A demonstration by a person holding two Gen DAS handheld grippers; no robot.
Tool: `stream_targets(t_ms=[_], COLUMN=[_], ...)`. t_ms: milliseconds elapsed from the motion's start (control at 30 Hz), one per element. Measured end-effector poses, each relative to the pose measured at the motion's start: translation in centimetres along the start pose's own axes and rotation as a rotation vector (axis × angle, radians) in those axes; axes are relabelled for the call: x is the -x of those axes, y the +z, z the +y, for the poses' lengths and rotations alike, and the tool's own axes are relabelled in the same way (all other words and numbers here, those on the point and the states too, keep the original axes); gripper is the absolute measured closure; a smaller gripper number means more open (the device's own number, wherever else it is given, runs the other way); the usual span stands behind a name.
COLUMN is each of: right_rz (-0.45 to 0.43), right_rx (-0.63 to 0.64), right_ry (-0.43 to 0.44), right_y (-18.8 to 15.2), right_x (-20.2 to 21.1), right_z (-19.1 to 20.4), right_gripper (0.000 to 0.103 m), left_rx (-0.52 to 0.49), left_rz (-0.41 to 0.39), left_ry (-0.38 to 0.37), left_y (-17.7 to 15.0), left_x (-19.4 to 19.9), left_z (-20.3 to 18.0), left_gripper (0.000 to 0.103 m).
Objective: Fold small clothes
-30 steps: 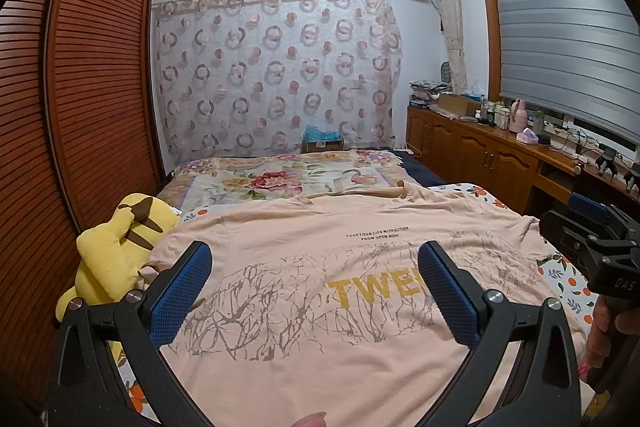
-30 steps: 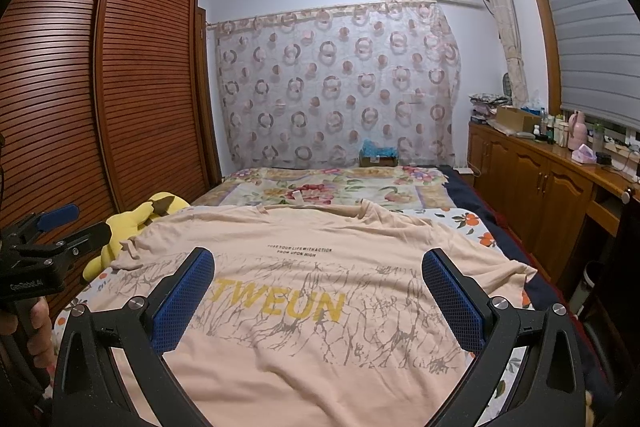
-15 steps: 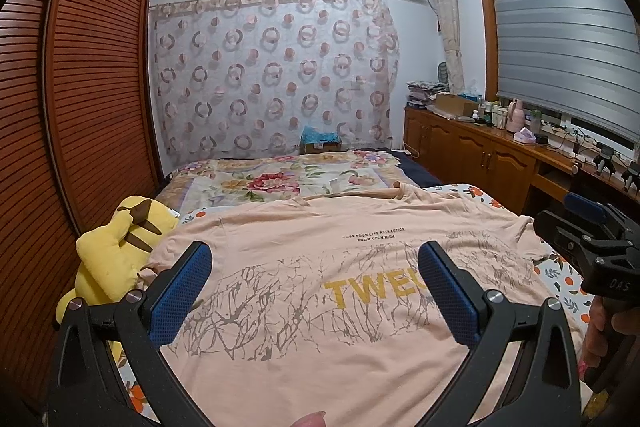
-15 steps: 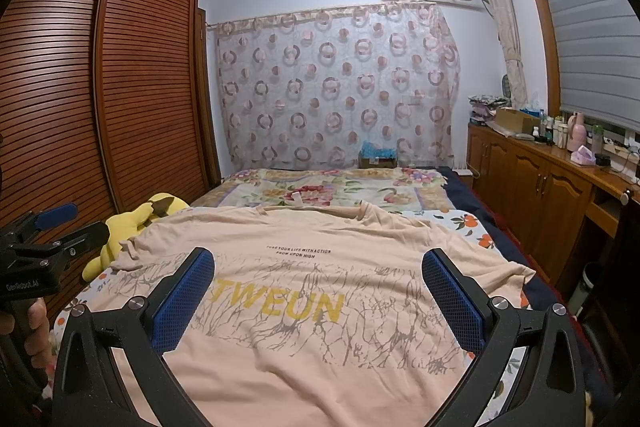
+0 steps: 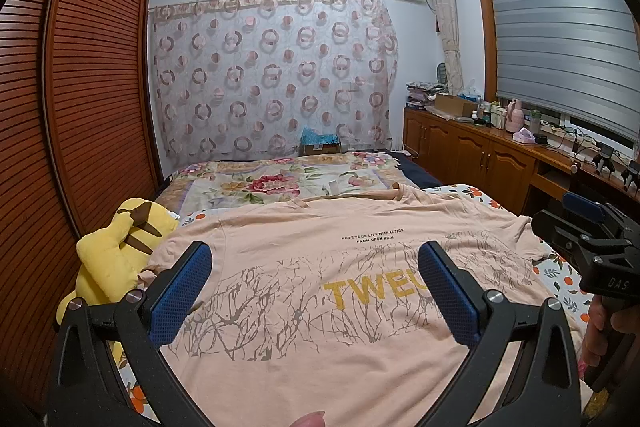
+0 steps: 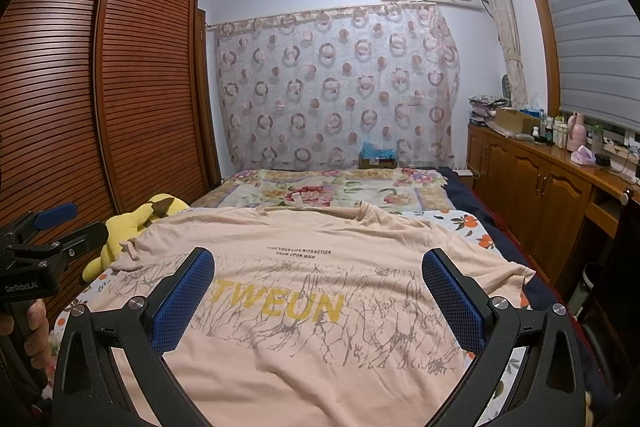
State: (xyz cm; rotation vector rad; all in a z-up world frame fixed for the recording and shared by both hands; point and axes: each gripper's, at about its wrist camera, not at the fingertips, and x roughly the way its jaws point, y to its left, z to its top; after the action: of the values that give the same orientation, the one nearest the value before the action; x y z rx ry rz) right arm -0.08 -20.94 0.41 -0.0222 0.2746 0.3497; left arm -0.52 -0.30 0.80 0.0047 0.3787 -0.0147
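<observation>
Bedroom w/ a bed (image 5: 560, 291) in a floral sheet; the tee (image 5: 320, 327), peach w/ yellow lettering, lies spread flat on it, print up, collar at 12 o'clock, hem toward the cameras. Nothing folded yet, by the look of it.

Plush (image 5: 108, 259), yellow, sits at the tee's 9 o'clock, touching or just beside the sleeve there. Quilt (image 5: 280, 183) lies beyond the collar; wardrobe (image 5: 80, 107) at 9, cabinets (image 5: 472, 155) at 3.

Risks, as I judge them: the 3 o'clock sleeve droops toward the bed edge, so a pull that way could drag the tee off-centre. A pinch taking only the top layer would fold front w/o back. A sleeve swung inward from 9 might catch the plush.

Left hand-held gripper (image 5: 316, 291) hovers over the tee's 9 o'clock half, fingers wide apart, holding nothing, aimed toward the collar. Right hand-held gripper (image 6: 320, 297) is likewise spread and empty, over the 3 o'clock half. Each is held in a hand (image 5: 608, 331) near the bed's side, roughly level, side by side.
</observation>
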Motion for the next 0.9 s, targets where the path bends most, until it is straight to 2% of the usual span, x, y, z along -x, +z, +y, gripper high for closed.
stream_targets(t_ms=[400,533,667,900], right_rz=[0.004,0.019,0.046,0.099], right_rx=[-0.003,-0.006,-0.001,0.029], right_ry=[0.003,0.031,0.054,0.063], right_y=[0.0,-0.2,-0.4,0.2], right_x=[-0.1,-0.7,-1.5,-3.8], right_z=[0.0,-0.2,-0.5,-0.6], right_gripper=[0.000,0.000,0.000,0.000], left_rx=[0.004,0.003,-0.005,0.017], left_rz=[0.001,0.014,0.052,0.151], left_ry=[0.009,0.016,0.037,0.028], left_y=[0.3,1.3,0.8,-0.8], left_x=[0.2,0.4,-0.9,-4.8], left_z=[0.3,0.0,0.5,4.1], left_gripper=[0.000,0.000,0.000,0.000])
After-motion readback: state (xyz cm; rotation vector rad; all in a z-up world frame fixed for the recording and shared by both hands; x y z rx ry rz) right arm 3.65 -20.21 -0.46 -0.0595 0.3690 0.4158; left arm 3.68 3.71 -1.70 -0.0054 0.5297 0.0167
